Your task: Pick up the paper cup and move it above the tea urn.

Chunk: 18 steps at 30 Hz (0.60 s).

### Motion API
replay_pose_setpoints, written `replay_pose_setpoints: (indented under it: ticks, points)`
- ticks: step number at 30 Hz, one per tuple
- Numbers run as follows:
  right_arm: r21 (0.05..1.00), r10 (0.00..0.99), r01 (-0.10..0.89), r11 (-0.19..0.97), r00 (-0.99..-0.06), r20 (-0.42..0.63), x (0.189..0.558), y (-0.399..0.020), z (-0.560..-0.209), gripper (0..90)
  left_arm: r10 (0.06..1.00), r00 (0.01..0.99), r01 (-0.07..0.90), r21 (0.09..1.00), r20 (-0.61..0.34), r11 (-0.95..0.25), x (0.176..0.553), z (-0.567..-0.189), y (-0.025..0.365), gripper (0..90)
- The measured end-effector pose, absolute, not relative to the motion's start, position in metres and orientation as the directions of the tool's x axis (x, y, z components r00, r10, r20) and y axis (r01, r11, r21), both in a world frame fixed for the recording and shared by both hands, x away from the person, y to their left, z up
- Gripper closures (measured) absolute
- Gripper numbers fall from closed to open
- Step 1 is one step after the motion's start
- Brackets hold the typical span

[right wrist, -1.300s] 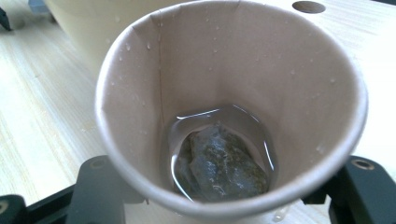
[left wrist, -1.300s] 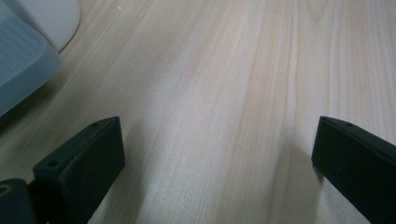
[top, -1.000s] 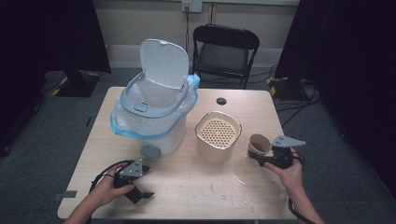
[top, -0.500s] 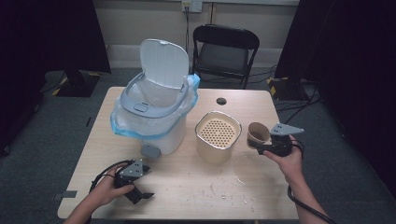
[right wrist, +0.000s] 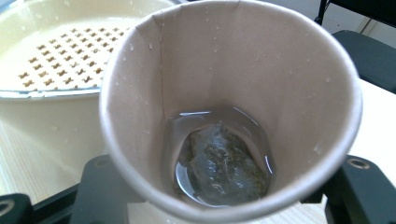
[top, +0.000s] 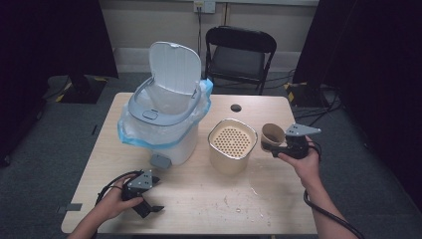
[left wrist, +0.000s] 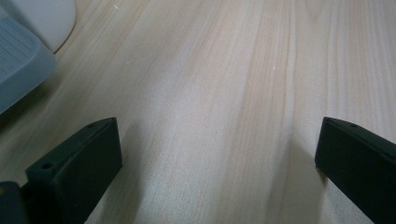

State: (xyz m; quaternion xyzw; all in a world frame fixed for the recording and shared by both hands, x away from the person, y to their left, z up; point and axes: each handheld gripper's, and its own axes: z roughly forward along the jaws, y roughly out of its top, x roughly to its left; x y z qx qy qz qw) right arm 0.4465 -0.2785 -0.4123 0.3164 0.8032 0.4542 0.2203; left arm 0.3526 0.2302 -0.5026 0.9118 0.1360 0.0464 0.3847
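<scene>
While the left gripper (top: pixel 149 201) rests open on the table (top: pixel 199 199) at lower left, the right gripper (top: pixel 276 147) has lifted the paper cup (top: pixel 272 135) it clamps up toward the strainer pot (top: pixel 232 144) at centre right. In the right gripper view a wet tea bag (right wrist: pixel 219 165) sits in leftover liquid, so tipping it into the strainer looks next.

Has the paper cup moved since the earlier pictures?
Yes. The paper cup, held in the right gripper, has risen and now sits tilted beside the strainer container rim, higher against it than before.
</scene>
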Motion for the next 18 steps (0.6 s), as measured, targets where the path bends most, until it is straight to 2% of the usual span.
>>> replay_pose_setpoints:
  ticks: [18]
  points:
    - [0.870,0.706,0.284,0.403,-0.701,-0.098,0.475,-0.276,-0.391,38.2,0.284,0.959,0.212,0.713,-0.018,-0.669,0.353,-0.502,0.230,0.0]
